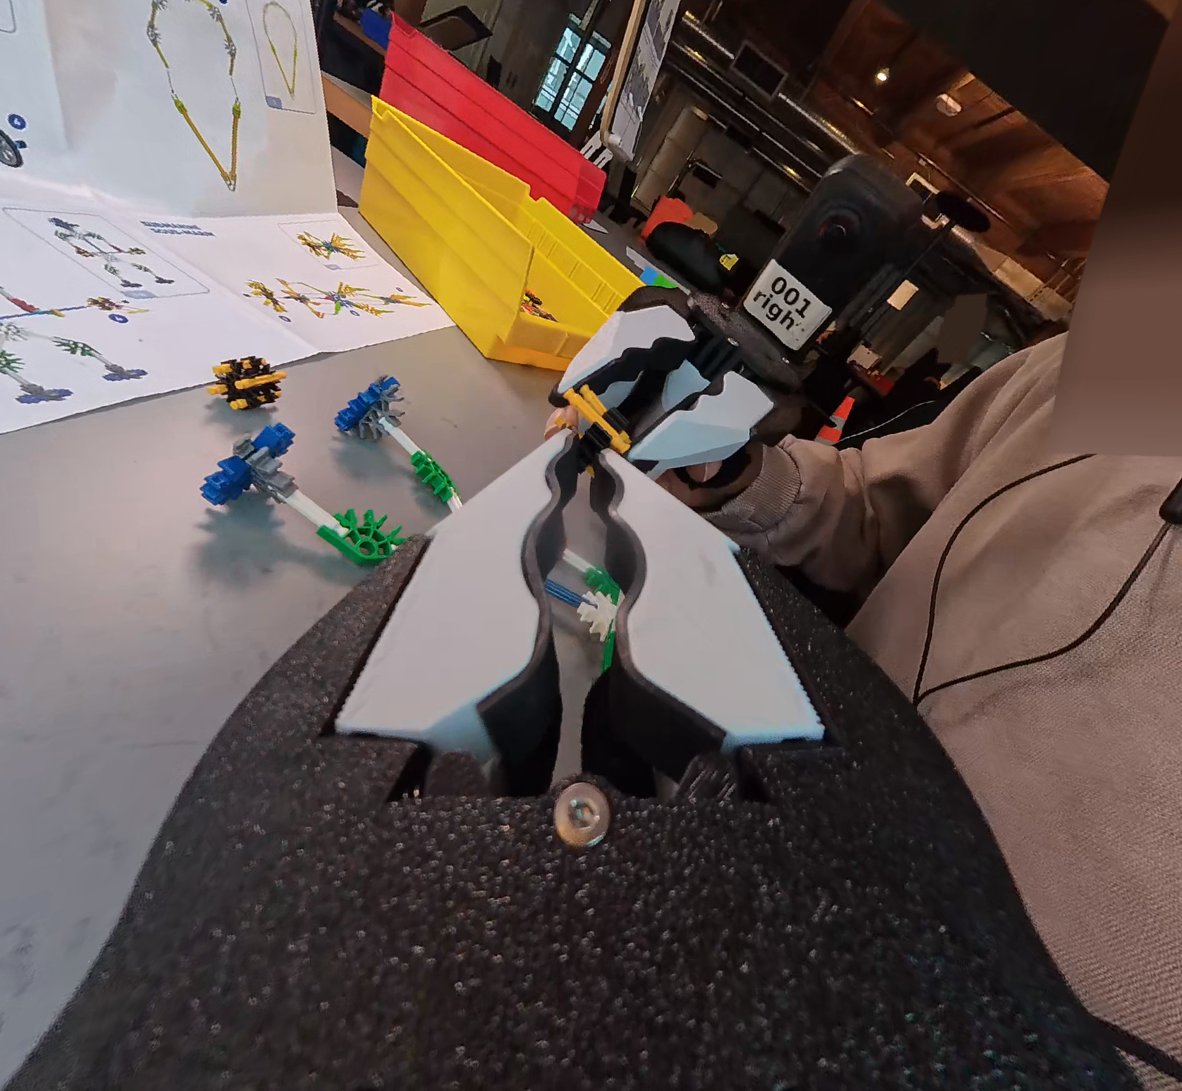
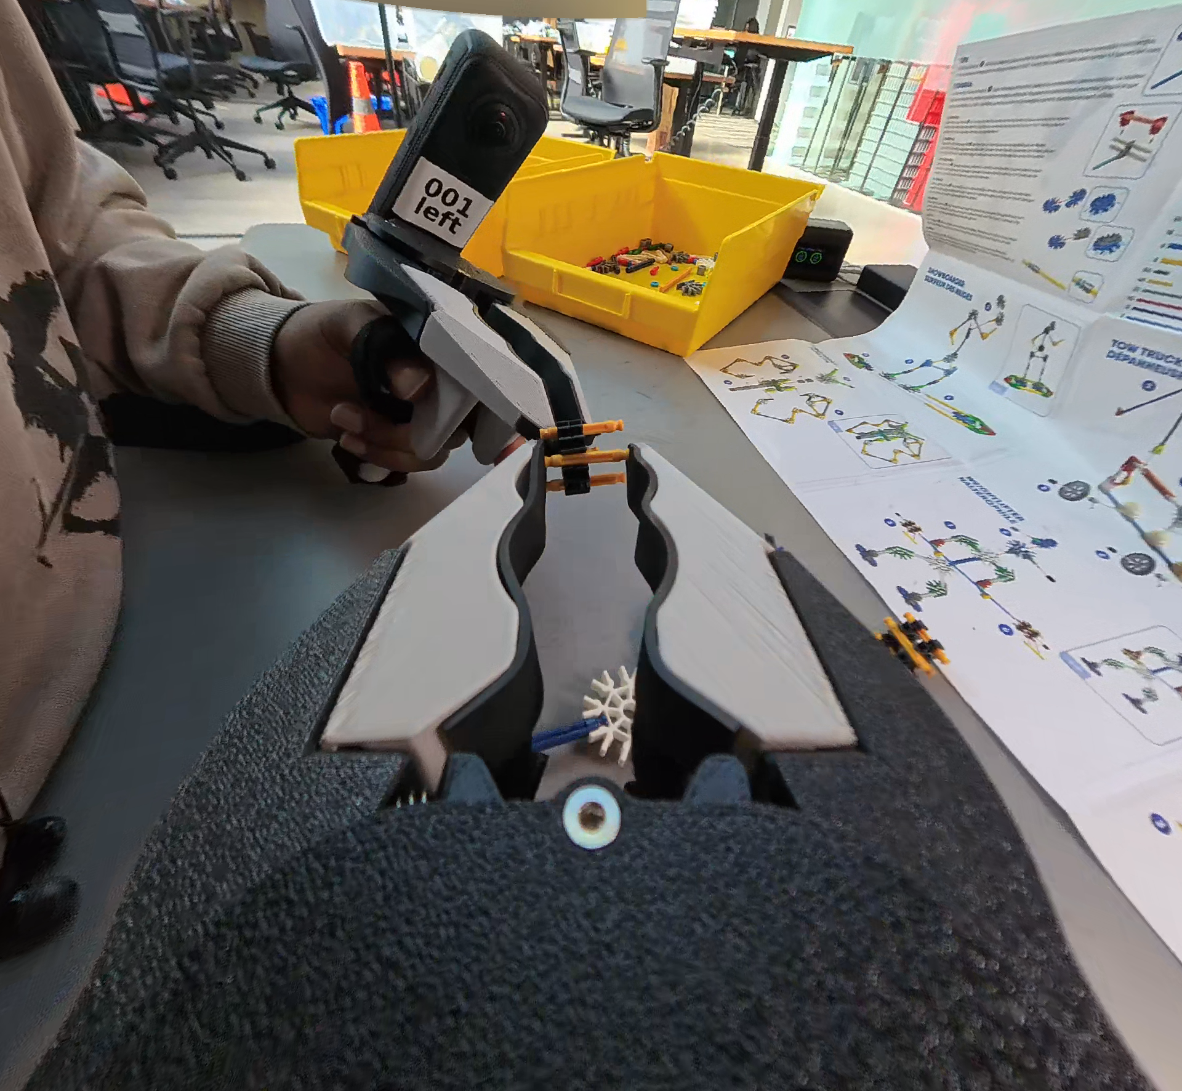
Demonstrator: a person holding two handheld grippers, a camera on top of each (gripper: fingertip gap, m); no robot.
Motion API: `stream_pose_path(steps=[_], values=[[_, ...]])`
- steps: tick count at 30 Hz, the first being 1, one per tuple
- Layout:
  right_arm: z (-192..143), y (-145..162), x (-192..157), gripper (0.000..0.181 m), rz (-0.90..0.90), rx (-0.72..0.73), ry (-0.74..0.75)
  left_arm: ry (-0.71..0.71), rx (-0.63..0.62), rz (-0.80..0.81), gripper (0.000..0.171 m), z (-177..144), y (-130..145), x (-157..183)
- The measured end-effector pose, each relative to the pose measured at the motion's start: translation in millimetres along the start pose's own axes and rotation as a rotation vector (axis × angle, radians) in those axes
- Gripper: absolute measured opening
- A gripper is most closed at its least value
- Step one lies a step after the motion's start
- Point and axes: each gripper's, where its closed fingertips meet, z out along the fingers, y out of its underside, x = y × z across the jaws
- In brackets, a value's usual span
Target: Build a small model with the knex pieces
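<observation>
On the left of the left wrist view, a folded instruction sheet [image 1: 160, 267] with printed headings and coloured build diagrams is lying on the grey worktop [image 1: 96, 612] and standing up behind it. In front of it a black-and-yellow cluster [image 1: 246, 382] and two blue, grey and green builds [image 1: 307, 484] are lying, with a yellow bin [image 1: 448, 229] and a red bin [image 1: 486, 107] stacked farther right. At the middle, the left gripper [image 1: 585, 452] is pinching its fingers on a black-and-yellow rod piece [image 1: 601, 420], held above the worktop, and the right gripper [image 2: 582, 462] is clamping the same piece from the opposite side. Each gripper is carrying a black camera with a white printed label [image 1: 783, 305]. Only the right wrist view is showing small loose parts inside the bin, a hand [image 2: 358, 382] gripping the left handle, and office chairs behind; only the left wrist view is showing the red bin and the two builds.
</observation>
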Motion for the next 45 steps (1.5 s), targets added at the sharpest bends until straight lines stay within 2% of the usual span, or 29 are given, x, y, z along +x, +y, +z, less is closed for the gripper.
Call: stream_pose_path(steps=[5,7,8,10,11,12,13,15,16,17,18,22,24,26,28,39,45], values=[[-2.9,-3.4,-3.8,0.023,0.187,0.038,-0.096,-0.085,-0.052,0.253,0.005,-0.8,-1.9,6.9],[-3.1,-5.7,-5.0,0.023,0.221,0.042,-0.106,-0.111,-0.049,0.297,0.005,-2.4,-4.1,9.6],[-3.9,-4.8,4.2,0.023,0.244,0.041,-0.049,-0.128,-0.053,0.332,0.000,-3.6,-4.3,10.3],[-28.8,-12.7,44.2,0.023,0.353,0.130,0.039,-0.112,-0.069,0.368,0.000,-6.4,0.8,19.4],[-32.9,-13.4,42.0,0.023,0.307,0.118,0.034,-0.142,-0.066,0.391,0.000,-9.2,0.1,17.0],[-24.1,-8.6,22.3,0.024,0.179,0.050,0.016,-0.174,-0.064,0.413,0.000,-12.4,-4.8,11.9],[-13.1,-10.4,-1.8,0.024,0.131,0.039,-0.042,-0.177,-0.065,0.397,0.000,-14.2,-10.3,7.4],[-2.2,-9.9,-18.5,0.024,0.077,-0.004,-0.083,-0.124,-0.049,0.279,0.000,-15.2,-16.8,3.6],[-2.0,-8.8,-17.3,0.024,0.031,-0.022,-0.078,-0.070,-0.033,0.204,0.006,-15.9,-17.9,6.7],[-3.4,-10.5,-18.1,0.024,-0.008,-0.014,-0.088,-0.027,-0.030,0.123,0.022,-16.4,-16.5,8.1],[-4.4,-11.4,-19.2,0.024,-0.046,-0.009,-0.091,0.007,-0.034,0.049,0.030,-16.8,-13.6,8.3],[-1.8,-10.3,-35.6,0.024,-0.282,-0.039,-0.097,0.160,-0.079,-0.180,0.046,-8.9,-2.1,20.2],[-0.4,-8.9,-42.8,0.024,-0.390,-0.064,-0.106,0.261,-0.142,-0.247,0.043,-2.0,7.9,36.1],[-3.2,-7.9,-47.0,0.025,-0.462,-0.085,-0.136,0.320,-0.199,-0.269,0.025,2.1,16.9,47.1],[-7.3,-9.9,-48.6,0.024,-0.481,-0.083,-0.161,0.339,-0.199,-0.279,0.024,4.1,16.5,51.2],[-14.1,-47.0,-38.5,0.024,-0.644,0.023,0.113,0.440,0.035,-0.414,0.023,4.9,-23.4,66.0],[-10.7,-52.4,-36.0,0.023,-0.649,0.016,0.159,0.457,0.086,-0.455,0.023,1.8,-31.2,65.8]])
